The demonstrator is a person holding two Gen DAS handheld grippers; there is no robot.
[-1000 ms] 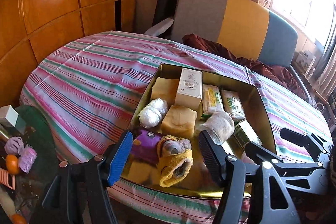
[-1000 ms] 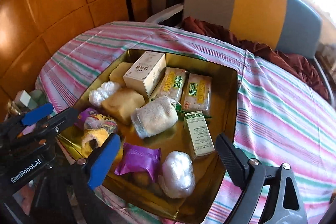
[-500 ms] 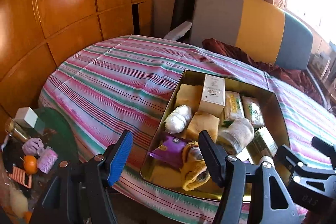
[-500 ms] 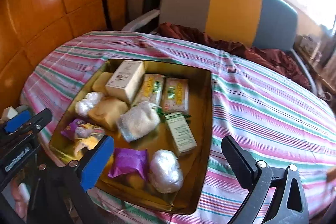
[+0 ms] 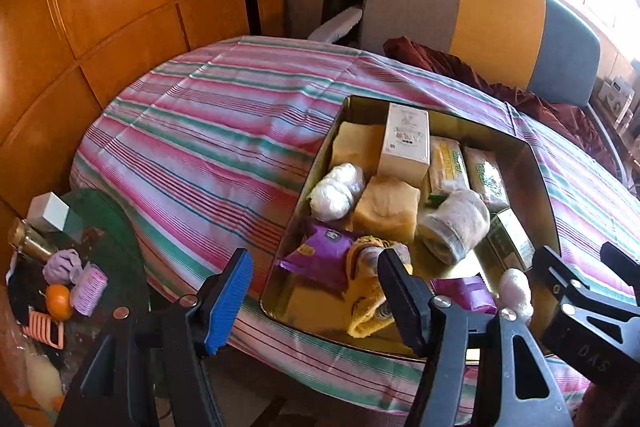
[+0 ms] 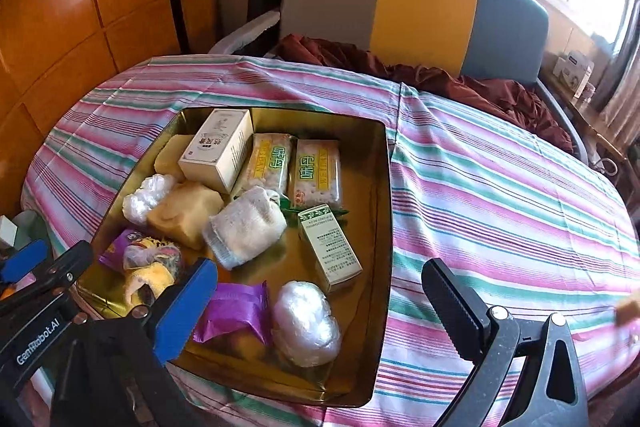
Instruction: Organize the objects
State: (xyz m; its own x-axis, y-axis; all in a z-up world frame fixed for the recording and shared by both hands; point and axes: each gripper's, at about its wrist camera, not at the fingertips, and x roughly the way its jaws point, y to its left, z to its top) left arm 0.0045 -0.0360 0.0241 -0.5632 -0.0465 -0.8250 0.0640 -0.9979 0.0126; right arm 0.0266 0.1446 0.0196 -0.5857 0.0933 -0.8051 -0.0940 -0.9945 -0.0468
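1. Across the striped tabletop (image 6: 500, 187) sits the gold tin tray (image 6: 382, 227), already holding every loose item in view; nothing lies on the cloth beside it.
2. Behind the tray stands a grey, yellow and blue chair (image 6: 420, 7) with a maroon cloth (image 6: 400, 67) draped over its seat.
3. At the tray's far end a white carton (image 6: 218, 151) leans on a yellow block, beside two packets of crackers (image 6: 296, 175).
4. Mid-tray lie a rolled grey sock (image 6: 244, 227), a tan soap-like block (image 6: 184, 213) and a green-and-white medicine box (image 6: 330, 247).
5. Nearest the cameras lie a purple snack pouch (image 6: 232, 311) and a plastic-wrapped ball (image 6: 306, 323).
6. Right gripper (image 6: 320, 301) hangs over that near end, jaws spread as wide as they go and holding nothing.
7. Left gripper (image 5: 314, 295) hovers at the tray's near left corner, jaws apart and empty.
8. Judging from this, the sorting looks near done; any further tidying is best done by coming straight down on one item, squaring the jaws across its narrow side, and keeping clear of the other gripper close by.
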